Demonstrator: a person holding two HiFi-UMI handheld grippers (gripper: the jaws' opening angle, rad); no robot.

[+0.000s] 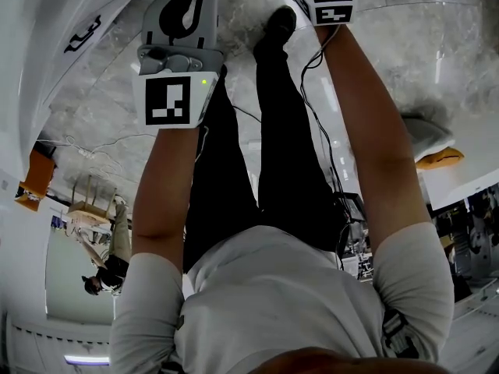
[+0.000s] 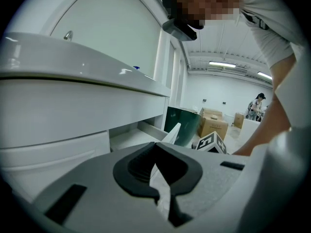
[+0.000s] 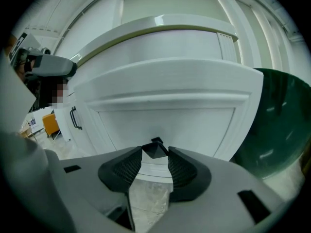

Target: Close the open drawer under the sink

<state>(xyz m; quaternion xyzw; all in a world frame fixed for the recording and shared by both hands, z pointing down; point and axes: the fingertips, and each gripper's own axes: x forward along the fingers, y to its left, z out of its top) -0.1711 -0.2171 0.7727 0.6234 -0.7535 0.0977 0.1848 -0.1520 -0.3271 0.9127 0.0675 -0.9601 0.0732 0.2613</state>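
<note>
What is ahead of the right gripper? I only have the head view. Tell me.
Observer: The right gripper has its jaws open. It faces a white drawer front, whose small dark handle shows between the fingertips. I cannot tell whether they touch it.
Operator: Now report whether that drawer is shut.
Observer: It is not. The left gripper view shows the drawer pulled out beneath the sink counter, with its inside visible.
</note>
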